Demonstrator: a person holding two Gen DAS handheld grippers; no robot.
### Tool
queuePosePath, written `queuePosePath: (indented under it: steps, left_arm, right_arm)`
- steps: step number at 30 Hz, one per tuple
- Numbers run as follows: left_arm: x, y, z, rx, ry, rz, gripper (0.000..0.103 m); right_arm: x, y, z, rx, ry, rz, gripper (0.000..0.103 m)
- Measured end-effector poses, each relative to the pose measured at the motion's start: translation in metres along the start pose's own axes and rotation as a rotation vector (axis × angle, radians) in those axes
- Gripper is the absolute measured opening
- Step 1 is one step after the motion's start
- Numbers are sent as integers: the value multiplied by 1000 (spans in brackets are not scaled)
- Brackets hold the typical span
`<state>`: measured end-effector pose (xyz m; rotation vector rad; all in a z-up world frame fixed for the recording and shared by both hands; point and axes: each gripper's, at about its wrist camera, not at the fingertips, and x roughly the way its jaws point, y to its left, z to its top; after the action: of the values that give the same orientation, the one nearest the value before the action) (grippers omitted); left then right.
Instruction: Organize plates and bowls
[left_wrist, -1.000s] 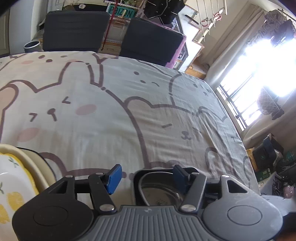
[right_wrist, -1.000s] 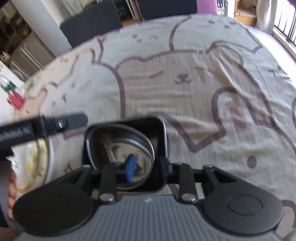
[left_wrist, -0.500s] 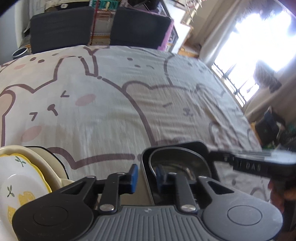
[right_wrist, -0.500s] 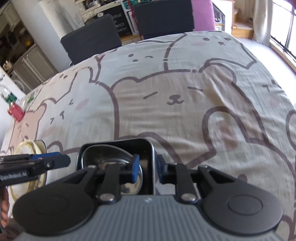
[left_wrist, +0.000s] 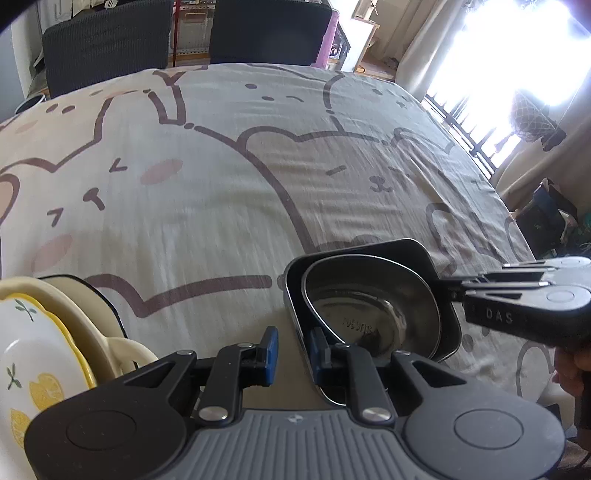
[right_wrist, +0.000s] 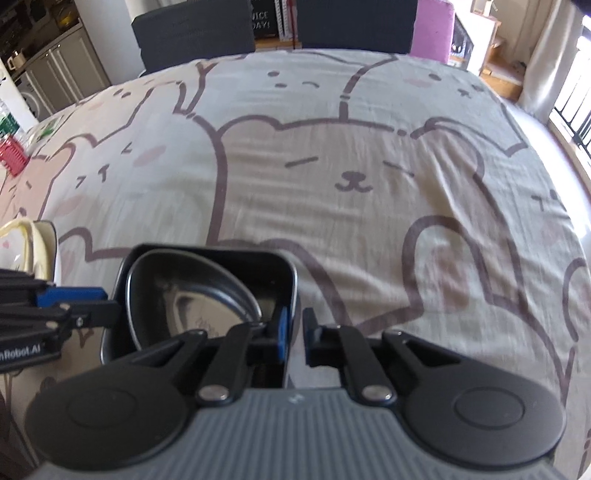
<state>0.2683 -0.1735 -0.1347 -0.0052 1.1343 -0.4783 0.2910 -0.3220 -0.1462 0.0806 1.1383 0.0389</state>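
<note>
Left claw (left_wrist: 291, 350) sits at six o'clock in its own view, blue pads straddling the near-left wall of the black square dish (left_wrist: 413, 251), one pad outside, one inside; there is a gap on the outer side, so whether it truly pinches is hard to call. Inside that dish a steel bowl (left_wrist: 373, 306) rests tilted, its rim leaning up toward twelve o'clock. Over at three o'clock the right claw (left_wrist: 448, 288) reaches in and meets the dish's right wall.

From the right wrist view, the right claw (right_wrist: 294, 338) has its blue pad inside the black square dish (right_wrist: 207, 254) and the other finger outside the wall; narrow spacing, contact not clear. The steel bowl (right_wrist: 192, 295) leans within. At nine o'clock the left claw (right_wrist: 107, 306) touches the dish's far side.

The dish sits low on the bear-print counter (left_wrist: 221, 184). At eight o'clock, a stack of cream plates (left_wrist: 55, 332) topped with a lemon pattern stands well left of the dish.
</note>
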Motion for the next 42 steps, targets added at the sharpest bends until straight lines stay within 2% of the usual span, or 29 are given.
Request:
queuePosePath:
  steps: [4, 8, 13, 18, 25, 34, 42]
  left_arm:
    - [3, -1, -1, -1, 7, 0, 19]
    - [7, 4, -1, -61, 23, -41, 11]
    - [8, 6, -2, -91, 23, -60, 8]
    - [9, 14, -2, -160, 25, -88, 7]
    - [9, 19, -3, -201, 25, -108, 7]
    - [5, 22, -1, -225, 7, -123, 4]
    - [4, 23, -7, -230, 9, -137, 5]
  right_arm:
    - [0, -1, -4, -7, 21, 22, 7]
    - [-3, -3, -5, 6, 15, 45, 6]
    - [-1, -5, -9, -25, -16, 70, 7]
    - [5, -21, -11, 49, 2, 148, 7]
    - [6, -31, -10, 127, 24, 203, 6]
    - [-1, -37, -12, 149, 35, 225, 6]
    - [-8, -37, -15, 154, -21, 199, 6]
